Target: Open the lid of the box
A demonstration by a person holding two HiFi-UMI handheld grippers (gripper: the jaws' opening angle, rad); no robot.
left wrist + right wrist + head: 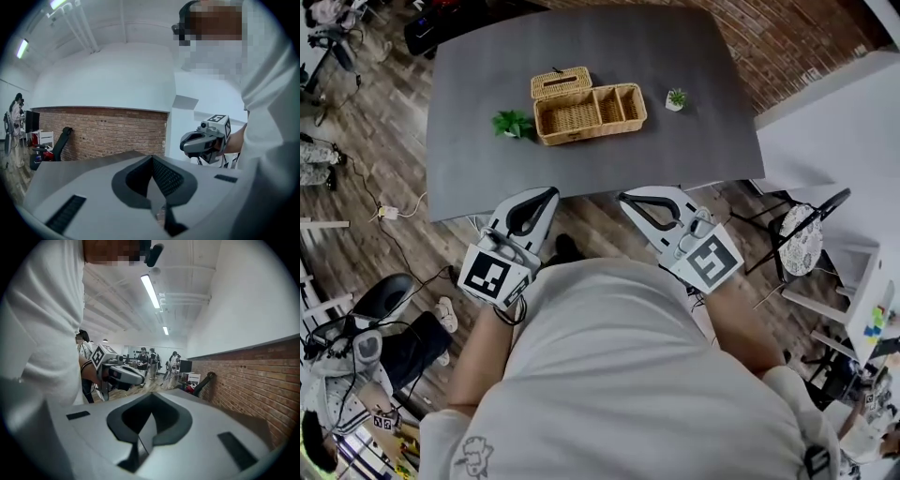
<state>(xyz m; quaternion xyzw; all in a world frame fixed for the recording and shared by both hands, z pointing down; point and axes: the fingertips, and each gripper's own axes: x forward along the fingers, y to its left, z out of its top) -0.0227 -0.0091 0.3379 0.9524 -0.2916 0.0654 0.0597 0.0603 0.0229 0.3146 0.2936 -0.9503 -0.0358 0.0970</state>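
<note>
Head view: wicker box (591,114) on grey table (487,169), slotted lid (561,82) flat; left tongs (547,193), right tongs (624,197) together, empty.

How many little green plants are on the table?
2. The leafy plant sits by the left end of the wicker box; the potted plant, in a white pot, stands apart on its right. None looks hidden.

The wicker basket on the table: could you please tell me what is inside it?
The wicker basket's three open compartments look empty. The section under the lid is covered, so its contents cannot be seen.
</note>
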